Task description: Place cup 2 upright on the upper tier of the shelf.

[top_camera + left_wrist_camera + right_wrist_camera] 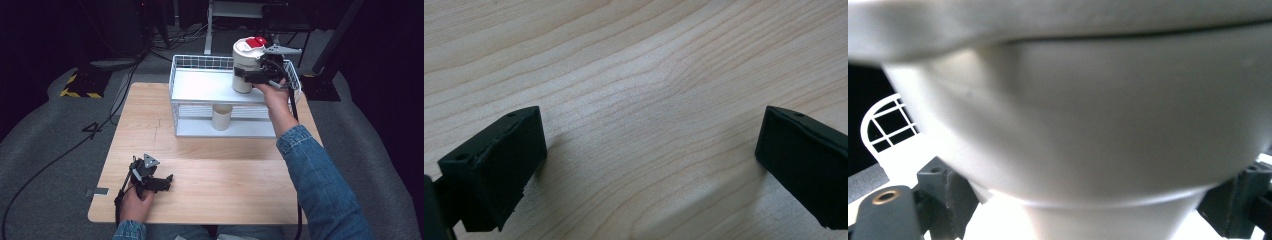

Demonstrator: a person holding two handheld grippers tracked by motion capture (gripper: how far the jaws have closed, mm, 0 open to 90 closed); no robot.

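The right gripper (250, 75) is clamped across the body of a white container (244, 65) with a red cap on its lid, its jaws on either side of the cylinder, as the right gripper view confirms with the pale container (1088, 115) pressed close between the two black jaws. The right hand (272, 92) reaches far forward over the table, the denim-sleeved forearm stretched up and to the left from the bottom right corner, wrist bent so the gripper points leftward at the container. The container stands upright at the right part of the upper shelf of a white wire rack (200, 86); whether its base touches the shelf cannot be told. A second pale cup (222, 117) stands on the lower shelf beneath. The left gripper (159, 183) rests low on the wooden table (220, 190) near its front left corner, the left hand (135, 202) behind it, jaws spread wide apart with bare wood (649, 125) between them.
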